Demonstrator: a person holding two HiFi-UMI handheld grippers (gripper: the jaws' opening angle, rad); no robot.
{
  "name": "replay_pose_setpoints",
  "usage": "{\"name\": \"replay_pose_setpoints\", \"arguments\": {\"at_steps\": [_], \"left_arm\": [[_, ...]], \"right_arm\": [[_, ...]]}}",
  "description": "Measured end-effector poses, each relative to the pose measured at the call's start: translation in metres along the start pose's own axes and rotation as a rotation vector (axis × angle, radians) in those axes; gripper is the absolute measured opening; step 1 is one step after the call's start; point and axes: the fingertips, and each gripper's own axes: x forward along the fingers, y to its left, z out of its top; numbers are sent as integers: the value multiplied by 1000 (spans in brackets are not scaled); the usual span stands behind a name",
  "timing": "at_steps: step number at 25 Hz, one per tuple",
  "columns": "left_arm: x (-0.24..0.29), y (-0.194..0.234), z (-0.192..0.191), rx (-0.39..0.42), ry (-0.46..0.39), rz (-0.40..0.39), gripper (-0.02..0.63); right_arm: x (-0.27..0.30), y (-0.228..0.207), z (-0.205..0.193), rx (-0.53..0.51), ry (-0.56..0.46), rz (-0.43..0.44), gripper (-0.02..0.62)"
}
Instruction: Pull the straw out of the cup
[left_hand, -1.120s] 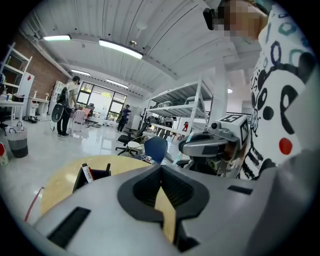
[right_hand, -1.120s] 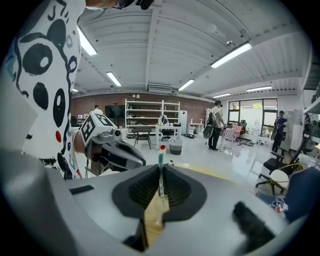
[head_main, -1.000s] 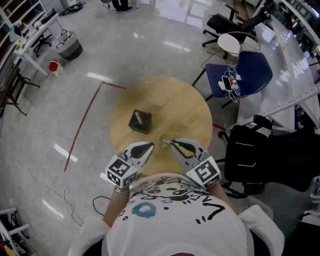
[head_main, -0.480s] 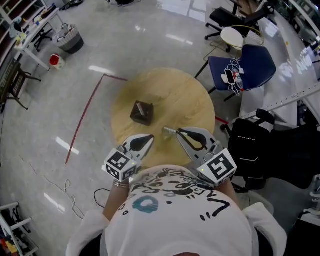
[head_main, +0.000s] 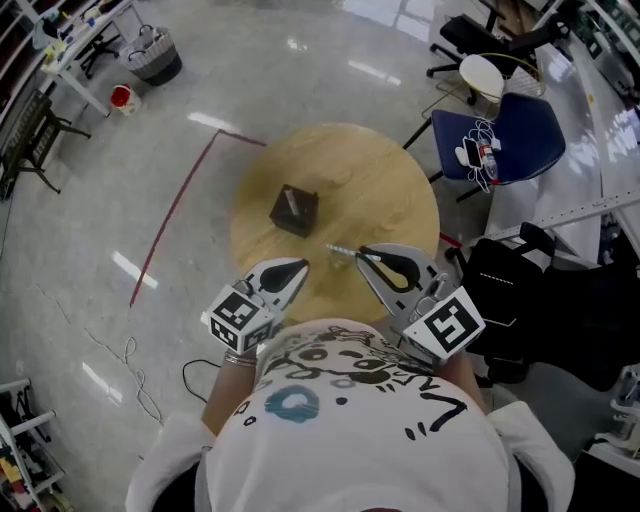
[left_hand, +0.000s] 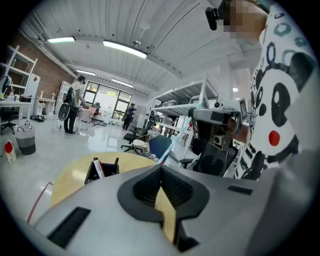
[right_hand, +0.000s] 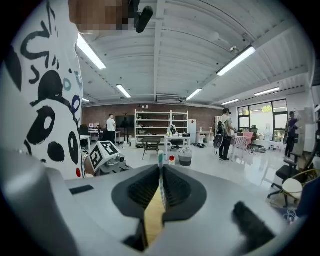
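Shifted: right gripper (head_main: 364, 252) now sits further right of centre frame, pinching straw (head_main: 340, 250) over the table (head_main: 400, 195). Left gripper (head_main: 300, 267): pressed together, empty. Box (head_main: 293, 210): upper centre. Cup: none seen. Advice: hold the pinch firm, straw clear of the box.

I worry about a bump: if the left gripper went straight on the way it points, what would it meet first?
Probably the straw, held by the right gripper: it crosses just beyond the shut jaws of the left gripper. Depth is unclear, so the gripper might slip past it.
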Motion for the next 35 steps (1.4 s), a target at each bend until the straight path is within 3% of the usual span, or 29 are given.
{"name": "replay_pose_setpoints", "arguments": {"at_steps": [11,35], "left_arm": [[-13,4,-9,-22,-15,44,15],[-35,21,-27,-70,-19,131,15]], "right_arm": [[32,24,-44,118,35,146,40],[71,41,-101,120,152,225,40]]}}
